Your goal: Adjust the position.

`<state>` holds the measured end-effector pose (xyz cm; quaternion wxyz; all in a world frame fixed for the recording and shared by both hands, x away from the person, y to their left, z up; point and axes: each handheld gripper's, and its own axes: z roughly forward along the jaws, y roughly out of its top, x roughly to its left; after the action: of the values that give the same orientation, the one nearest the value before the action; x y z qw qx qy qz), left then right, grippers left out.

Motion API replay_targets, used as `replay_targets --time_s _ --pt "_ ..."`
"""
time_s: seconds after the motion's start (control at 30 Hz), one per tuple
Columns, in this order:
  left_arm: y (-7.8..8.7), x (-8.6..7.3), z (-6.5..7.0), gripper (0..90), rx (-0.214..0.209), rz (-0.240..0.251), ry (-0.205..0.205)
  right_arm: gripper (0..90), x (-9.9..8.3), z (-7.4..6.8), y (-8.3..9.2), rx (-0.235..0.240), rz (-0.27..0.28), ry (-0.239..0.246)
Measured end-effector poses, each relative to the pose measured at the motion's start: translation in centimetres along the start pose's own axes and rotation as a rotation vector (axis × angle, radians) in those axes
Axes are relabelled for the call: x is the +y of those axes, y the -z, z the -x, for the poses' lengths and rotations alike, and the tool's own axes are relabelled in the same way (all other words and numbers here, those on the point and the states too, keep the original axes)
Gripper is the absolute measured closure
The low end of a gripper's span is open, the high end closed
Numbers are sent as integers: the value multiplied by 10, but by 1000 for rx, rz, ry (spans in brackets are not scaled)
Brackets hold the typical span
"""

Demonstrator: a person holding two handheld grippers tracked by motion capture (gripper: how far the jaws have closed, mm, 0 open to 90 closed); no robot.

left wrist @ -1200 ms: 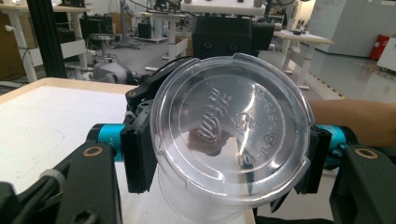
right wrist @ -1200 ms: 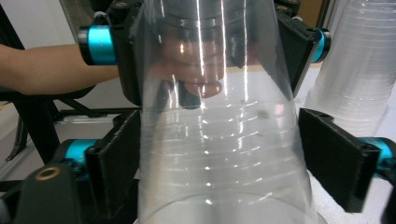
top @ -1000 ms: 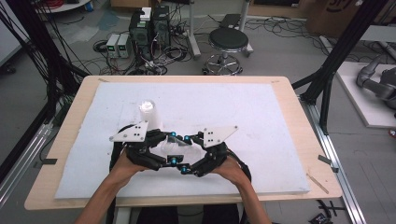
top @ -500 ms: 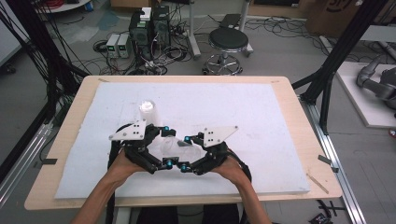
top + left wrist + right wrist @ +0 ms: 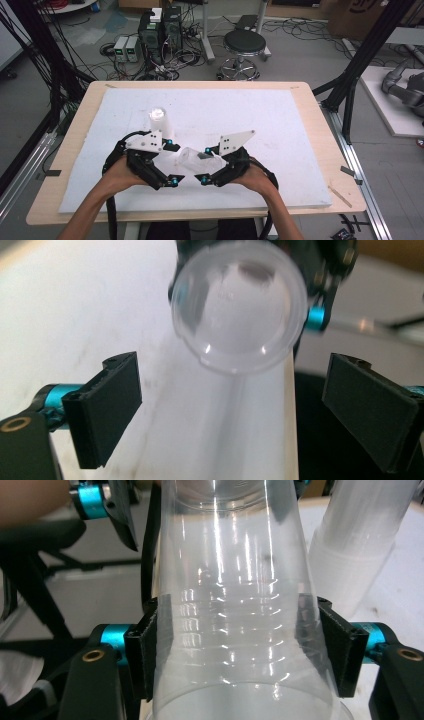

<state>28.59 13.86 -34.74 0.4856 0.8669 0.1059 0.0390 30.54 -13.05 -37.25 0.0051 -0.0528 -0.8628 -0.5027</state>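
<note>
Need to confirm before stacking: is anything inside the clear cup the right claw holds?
The clear cup looks empty from the left gripper view; only its pale bottom shows. The right claw covers parts of the wall.

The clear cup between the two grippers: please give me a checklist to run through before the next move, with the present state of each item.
1. Right gripper shut on the cup, pads on both sides: ok.
2. Left gripper open and apart from the cup, its jaws having just opened: ok.
3. Cup whole, no dent at the pads: cannot tell.
4. Cup empty, seen through its bottom in the left gripper view: ok.
5. Cup stack upright on the white board, apart from the held cup: ok.
6. Free path from the cup to the stack: cannot tell.
</note>
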Motion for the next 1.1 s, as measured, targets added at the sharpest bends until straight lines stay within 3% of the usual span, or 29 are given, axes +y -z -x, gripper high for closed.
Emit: replay_targets --time_s 0.07,0.13,0.17,0.2,0.23,0.3,0.33,0.5,0.57,1.1 --pt "0 7 1 91 6 -91 -13 321 2 -1 1 -1 -26 4" --pt "0 13 0 91 7 -174 -24 323 8 -2 3 -3 -91 17" --pt "-1 15 0 91 3 -201 -20 324 11 -3 4 -2 -126 23" --pt "-2 17 -1 93 -3 -233 -22 326 17 -5 4 3 -196 41" --pt "-3 19 -2 93 -9 -266 -22 326 17 -5 4 3 -196 41" --pt "-5 21 -3 98 -2 -303 -36 327 27 -7 2 11 -290 62" --pt "-6 23 -3 98 -2 -322 -39 327 27 -7 2 11 -290 62" --pt "-12 25 -3 99 -30 -355 -39 329 41 -7 -5 19 -412 81" --pt "-15 26 -3 102 -34 -357 -42 329 43 -7 -7 22 -433 82" --pt "-30 32 0 163 -79 -365 -70 330 44 -5 -11 28 -453 85"
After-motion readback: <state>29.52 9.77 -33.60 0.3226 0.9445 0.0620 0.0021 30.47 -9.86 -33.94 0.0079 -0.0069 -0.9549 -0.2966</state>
